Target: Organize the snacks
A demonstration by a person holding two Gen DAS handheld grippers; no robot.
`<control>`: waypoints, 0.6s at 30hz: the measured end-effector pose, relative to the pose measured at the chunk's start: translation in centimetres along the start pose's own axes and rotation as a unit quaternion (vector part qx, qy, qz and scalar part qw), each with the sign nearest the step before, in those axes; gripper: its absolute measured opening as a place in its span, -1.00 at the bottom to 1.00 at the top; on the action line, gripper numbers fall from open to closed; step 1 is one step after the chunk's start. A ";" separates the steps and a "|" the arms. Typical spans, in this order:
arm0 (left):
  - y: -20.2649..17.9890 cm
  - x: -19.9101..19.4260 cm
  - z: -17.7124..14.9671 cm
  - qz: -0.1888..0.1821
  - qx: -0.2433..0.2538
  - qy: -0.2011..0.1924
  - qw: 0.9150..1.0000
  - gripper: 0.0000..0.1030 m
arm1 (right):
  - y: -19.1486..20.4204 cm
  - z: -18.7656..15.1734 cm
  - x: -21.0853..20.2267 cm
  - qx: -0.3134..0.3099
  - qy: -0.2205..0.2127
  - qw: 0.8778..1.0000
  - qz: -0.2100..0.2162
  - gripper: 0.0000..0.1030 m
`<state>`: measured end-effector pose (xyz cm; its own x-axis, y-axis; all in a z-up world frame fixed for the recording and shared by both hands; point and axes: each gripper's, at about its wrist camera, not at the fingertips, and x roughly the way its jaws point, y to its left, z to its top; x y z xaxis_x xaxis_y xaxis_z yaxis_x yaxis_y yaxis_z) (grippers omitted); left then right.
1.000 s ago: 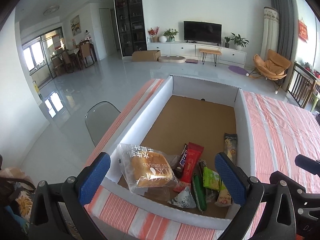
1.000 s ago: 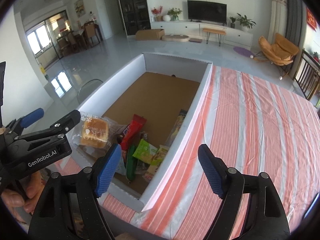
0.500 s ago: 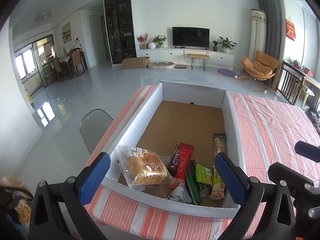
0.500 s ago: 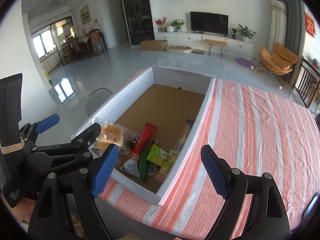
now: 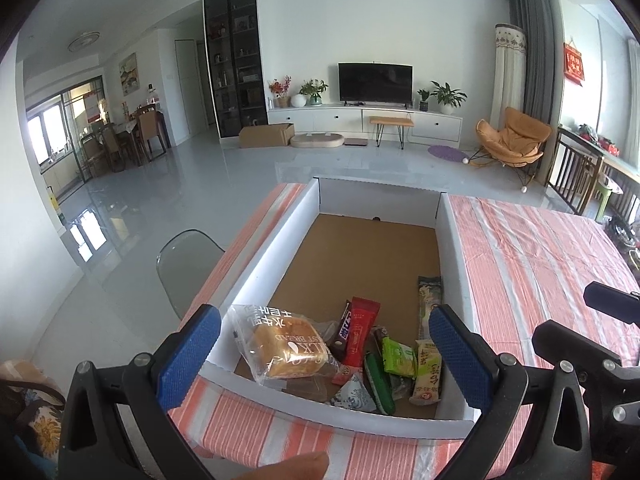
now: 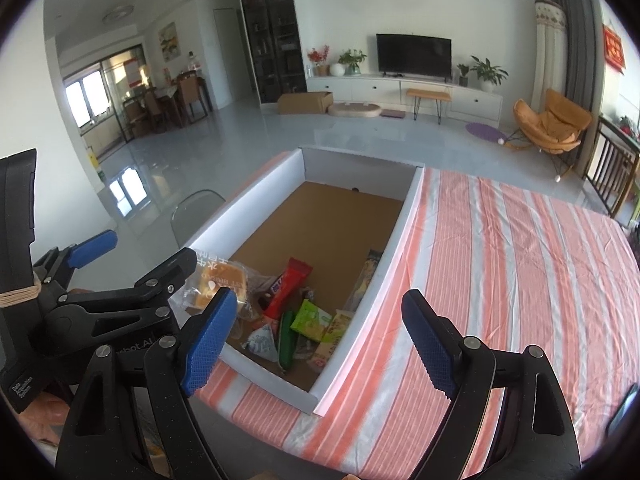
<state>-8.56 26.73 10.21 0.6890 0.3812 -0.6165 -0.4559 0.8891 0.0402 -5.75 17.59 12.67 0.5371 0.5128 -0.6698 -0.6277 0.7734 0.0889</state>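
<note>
A shallow white-walled box (image 5: pixel 451 248) with a brown cardboard floor lies on the surface, which is covered by an orange-and-white striped cloth (image 6: pixel 520 264). In the left wrist view the box fills the middle of the frame, and all the snacks are heaped in its near end, at lower centre; the far half of the floor is bare. A clear-bagged bread loaf (image 5: pixel 286 346) leans on the near left wall. Right of it lie a red wrapper (image 5: pixel 362 330) over a dark bar, a slim green stick (image 5: pixel 378 376), a light green packet (image 5: pixel 396 356), a yellow-green packet (image 5: pixel 427 372) and a small pale triangular pouch (image 5: pixel 352 394). A long patterned strip (image 5: pixel 429 300) lies along the right wall. The striped cloth to the right of the box carries no snacks in either view.

The left gripper (image 5: pixel 324 354) hovers above the near end of the box, its blue fingers spread wide and holding nothing. The right gripper (image 6: pixel 316 344), seen at the bottom of its own frame, is likewise spread and empty, over the box's near right corner and the cloth.

Since every snack already lies in the box and both grippers are empty above it, the scene fits two readings: a pile waiting to be sorted or spread out, or a collection just gathered in. The pictures do not settle which. Any further pick would call for a careful descent onto one wrapper, as the packets overlap and the crinkly bags would slip or drag neighbours.
</note>
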 end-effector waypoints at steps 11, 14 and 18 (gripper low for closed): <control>-0.3 0.8 -0.1 -0.002 0.004 0.031 1.000 1.00 | -0.8 0.0 -0.1 0.016 0.006 1.000 -0.011 0.69; -0.2 1.6 -0.4 0.018 0.004 0.036 0.999 1.00 | -1.3 0.0 -0.2 0.023 0.003 1.000 -0.018 0.68; 0.1 2.2 -1.0 0.023 0.002 0.047 0.999 1.00 | -1.8 0.1 0.3 0.032 0.008 0.999 -0.021 0.68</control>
<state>-7.64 27.46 8.10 0.6120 0.3956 -0.6848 -0.4823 0.8729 0.0733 -4.46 16.38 12.36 0.5528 0.4744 -0.6851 -0.5680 0.8160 0.1067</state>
